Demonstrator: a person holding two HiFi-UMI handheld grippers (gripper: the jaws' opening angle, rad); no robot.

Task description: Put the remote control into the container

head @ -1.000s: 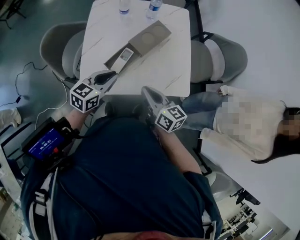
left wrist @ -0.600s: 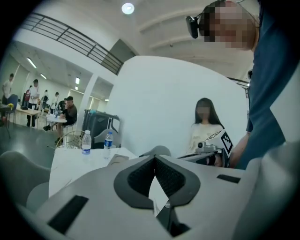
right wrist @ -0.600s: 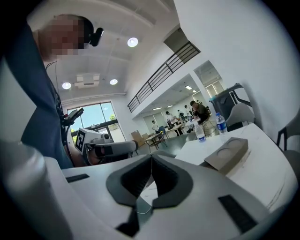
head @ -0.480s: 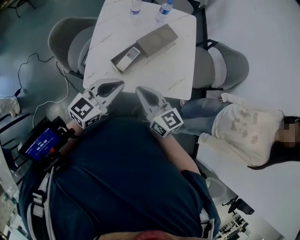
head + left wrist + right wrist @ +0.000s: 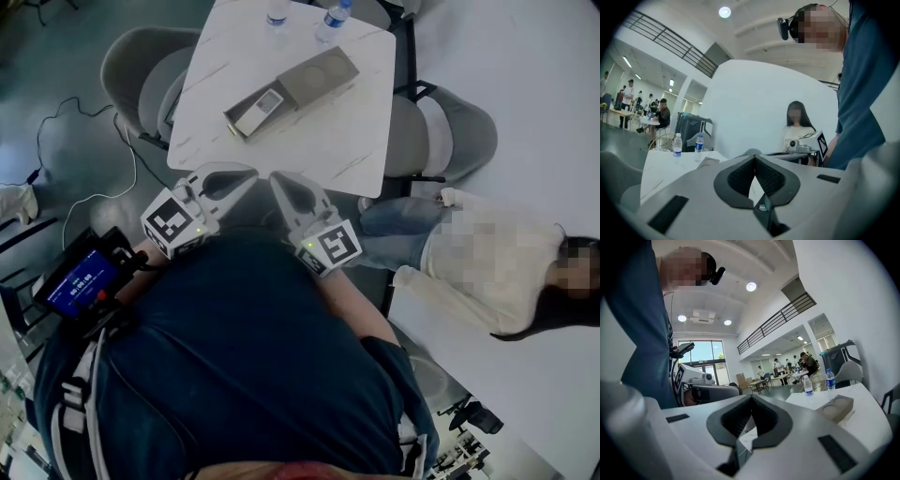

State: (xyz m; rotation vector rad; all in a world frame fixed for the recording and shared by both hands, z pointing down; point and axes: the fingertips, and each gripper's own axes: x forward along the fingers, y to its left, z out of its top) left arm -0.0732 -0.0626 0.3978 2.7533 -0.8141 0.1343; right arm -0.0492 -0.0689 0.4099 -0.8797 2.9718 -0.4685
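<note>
A white remote control (image 5: 259, 110) lies in the lower-left end of the long tan container (image 5: 305, 82) on the white marble table (image 5: 347, 141). The container also shows in the right gripper view (image 5: 837, 408). My left gripper (image 5: 244, 173) and right gripper (image 5: 279, 179) hang side by side just below the table's near edge, away from the container, tips pointing at the table. Both are shut with nothing between the pads, as the left gripper view (image 5: 754, 158) and the right gripper view (image 5: 751, 398) show.
Two water bottles (image 5: 277, 11) (image 5: 335, 17) stand at the table's far edge. Grey chairs (image 5: 141, 80) (image 5: 441, 131) flank the table. A person in a light top (image 5: 478, 258) sits to the right. Cables (image 5: 75, 141) run over the floor at the left.
Both grippers have drawn back from the table's near edge toward my body and come closer together. The left gripper no longer reaches over the table corner.
</note>
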